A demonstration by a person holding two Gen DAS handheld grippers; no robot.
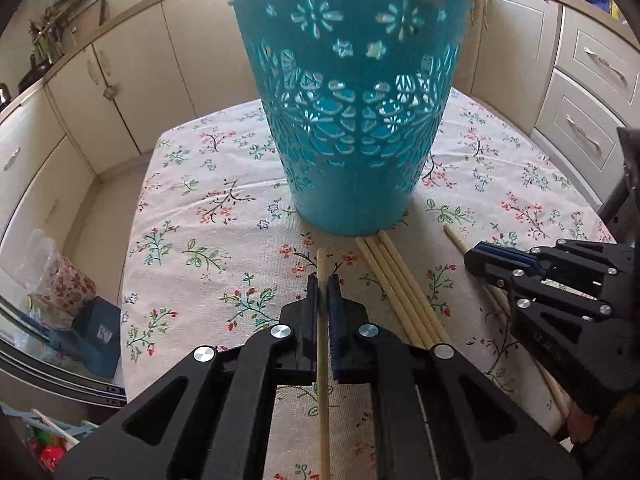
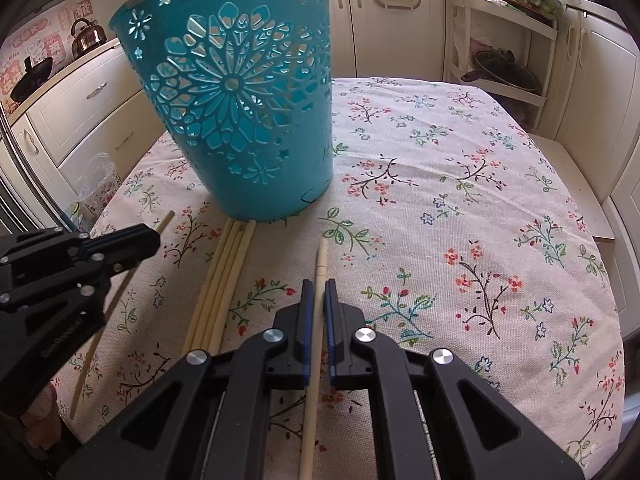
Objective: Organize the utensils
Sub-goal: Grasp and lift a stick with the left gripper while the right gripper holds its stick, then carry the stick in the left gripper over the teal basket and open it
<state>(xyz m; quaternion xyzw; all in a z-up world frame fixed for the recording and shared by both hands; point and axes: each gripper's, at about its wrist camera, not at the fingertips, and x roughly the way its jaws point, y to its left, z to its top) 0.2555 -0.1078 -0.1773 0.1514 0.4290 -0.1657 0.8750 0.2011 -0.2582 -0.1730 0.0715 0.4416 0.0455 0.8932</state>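
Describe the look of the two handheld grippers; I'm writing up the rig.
Both are alike. The left gripper and right gripper have matte black angular linkage arms with triangular cutouts, joined by round silver pivot bolts. The fingers are slim black bars faced with ribbed blue pads. No cables or sleeves are visible; raised lettering on the body is illegible.

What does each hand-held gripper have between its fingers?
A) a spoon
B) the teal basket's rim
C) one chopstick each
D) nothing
C: the left hand-held gripper is closed on a single chopstick, and the right hand-held gripper likewise grips one chopstick.
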